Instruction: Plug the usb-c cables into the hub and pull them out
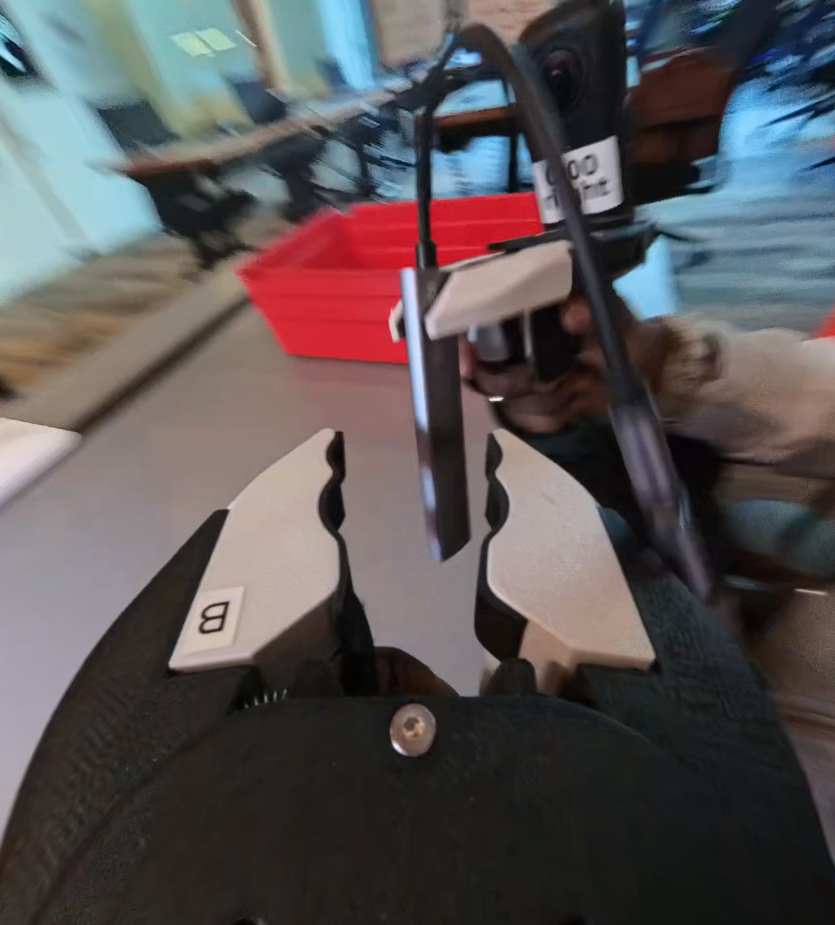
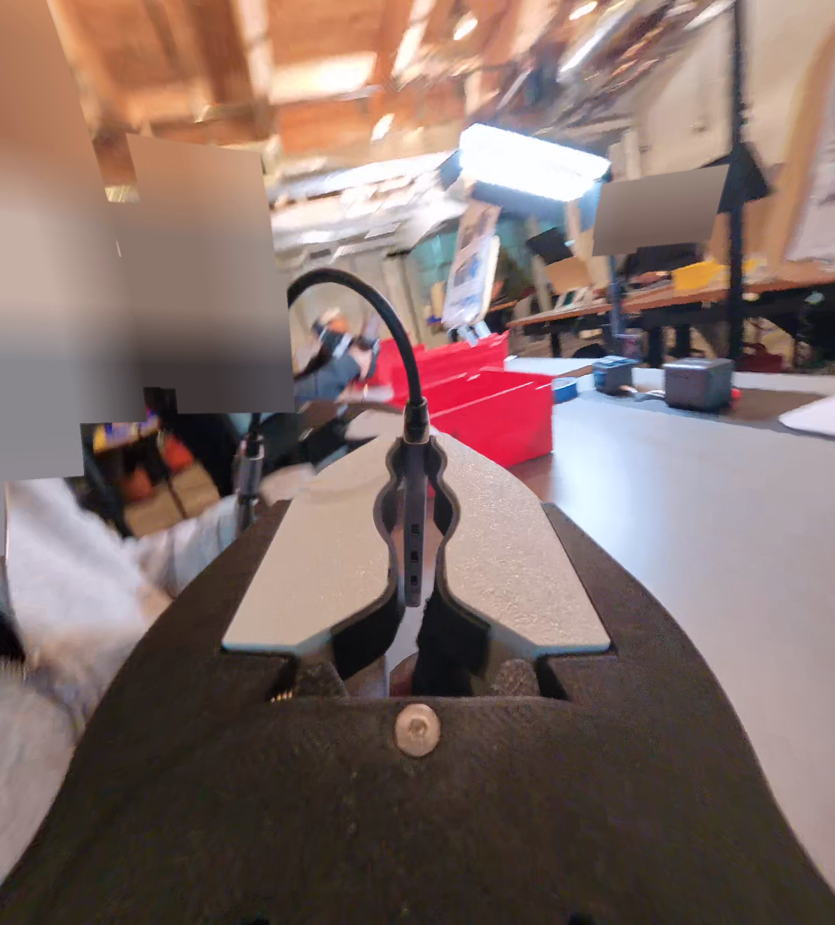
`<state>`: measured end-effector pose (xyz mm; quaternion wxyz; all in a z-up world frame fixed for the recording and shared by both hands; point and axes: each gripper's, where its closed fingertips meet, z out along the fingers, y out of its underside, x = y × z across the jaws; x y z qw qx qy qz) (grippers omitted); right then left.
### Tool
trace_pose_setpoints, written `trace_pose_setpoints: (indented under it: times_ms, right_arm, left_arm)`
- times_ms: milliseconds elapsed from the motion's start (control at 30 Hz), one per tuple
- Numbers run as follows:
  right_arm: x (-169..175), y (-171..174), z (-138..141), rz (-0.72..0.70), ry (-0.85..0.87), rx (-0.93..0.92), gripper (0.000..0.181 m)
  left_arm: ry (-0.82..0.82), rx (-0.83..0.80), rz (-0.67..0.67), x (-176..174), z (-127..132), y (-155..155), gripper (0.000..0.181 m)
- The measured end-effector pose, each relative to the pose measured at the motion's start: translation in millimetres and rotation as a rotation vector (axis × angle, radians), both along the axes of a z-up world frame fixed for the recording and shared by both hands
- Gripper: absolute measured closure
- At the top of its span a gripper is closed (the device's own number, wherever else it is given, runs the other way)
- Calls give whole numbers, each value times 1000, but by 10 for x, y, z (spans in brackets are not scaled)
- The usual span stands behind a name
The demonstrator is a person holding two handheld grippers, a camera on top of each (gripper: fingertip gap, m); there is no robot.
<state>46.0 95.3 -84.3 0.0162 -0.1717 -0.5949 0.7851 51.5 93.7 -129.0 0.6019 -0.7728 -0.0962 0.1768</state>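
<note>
Hub [image 1: 439,425] hangs on end, held aloft between the two grippers' reach.

The right gripper [image 2: 414,493] clamps the slim dark hub edge-on near its top, its cable [image 2: 395,325] arching up from there; the hub's long axis runs roughly vertical, its lower end dipping between the spread, empty fingers of the left gripper [image 1: 414,488], well above the grey table [image 1: 205,425]. A red bin [image 1: 345,290] sits behind. No loose plug is clearly visible.
</note>
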Motion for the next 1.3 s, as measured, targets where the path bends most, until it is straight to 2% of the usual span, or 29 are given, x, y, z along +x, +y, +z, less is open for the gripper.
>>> trace_pose_setpoints:
  times_ms: [100, 200, 300, 400, 600, 700, 767, 833, 900, 967, 1000, 1100, 1200, 1233, 1300]
  right_arm:
    - [-278, 146, 39, -117, -254, -160, 172]
    - [-430, 183, -78, -179, -454, -256, 172]
    - [-498, 191, -176, -199, -592, -330, 172]
    - [-526, 195, -233, -171, -707, -407, 170]
    - [-518, 148, -286, -125, -820, -482, 173]
    - [-494, 91, -296, -111, -838, -481, 173]
    - [-490, 80, -297, -109, -833, -464, 170]
    - [-464, 52, -270, -83, -783, -400, 164]
    - [-413, 41, -186, -40, -695, -329, 148]
    - [-386, 49, -204, -75, -560, -152, 136]
    - [-398, 75, -272, -127, -480, -16, 128]
    - [-475, 290, -393, -332, -152, 381, 112]
    - [-406, 388, -216, -461, 309, 598, 118]
    - [-364, 375, -201, -469, 440, 672, 121]
    - [-286, 295, -302, -398, 593, 827, 121]
  left_arm:
    - [374, -97, 199, -119, 50, -147, 117]
    - [648, -221, 363, -190, 69, -266, 116]
    - [868, -302, 429, -170, 110, -277, 117]
    - [1056, -396, 440, -137, 128, -241, 121]
    - [1154, -568, 429, -221, -26, -247, 127]
    - [1198, -589, 400, -191, -49, -206, 166]
    - [1172, -553, 408, -180, -18, -211, 169]
    - [1023, -438, 386, -171, 17, -226, 172]
    - [751, -239, 331, -154, 81, -248, 172]
    - [463, -100, 232, -145, 100, -269, 171]
    - [380, -64, 197, -149, 113, -297, 172]
    - [305, -64, 172, -197, 134, -378, 172]
    - [293, -119, 128, -202, 65, -368, 172]
    - [302, -139, 114, -194, 42, -349, 172]
    - [322, -174, 76, -149, 5, -292, 172]
